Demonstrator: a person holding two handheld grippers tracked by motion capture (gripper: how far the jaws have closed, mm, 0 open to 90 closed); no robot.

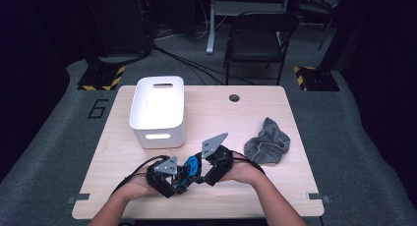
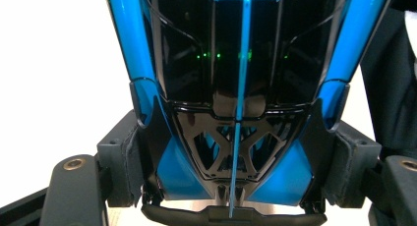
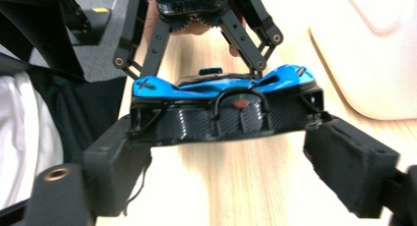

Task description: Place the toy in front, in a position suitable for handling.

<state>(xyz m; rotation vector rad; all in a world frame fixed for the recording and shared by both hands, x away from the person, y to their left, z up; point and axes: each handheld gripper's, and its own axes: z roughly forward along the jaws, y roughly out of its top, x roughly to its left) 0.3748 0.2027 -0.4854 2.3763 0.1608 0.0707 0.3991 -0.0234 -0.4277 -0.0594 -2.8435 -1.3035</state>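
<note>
A blue and black toy car [image 1: 191, 167] hangs just above the wooden table [image 1: 231, 123] near its front edge, between my two grippers. My left gripper [image 1: 181, 180] comes in from the left and is shut on the car. In the left gripper view both pads [image 2: 129, 155] press the car's [image 2: 236, 64] blue sides. My right gripper [image 1: 200, 174] faces the car from the right. In the right gripper view its jaws [image 3: 231, 162] stand around the car's black tail [image 3: 221, 118]. The right pad [image 3: 349, 164] is apart from the car, and the left one sits at its corner.
A white plastic bin [image 1: 157, 108] with handle slots stands at the back left of the table. A crumpled grey cloth [image 1: 268, 142] lies at the right. A cable hole [image 1: 234, 98] is at the table's back edge, and a black chair [image 1: 258, 39] stands beyond it.
</note>
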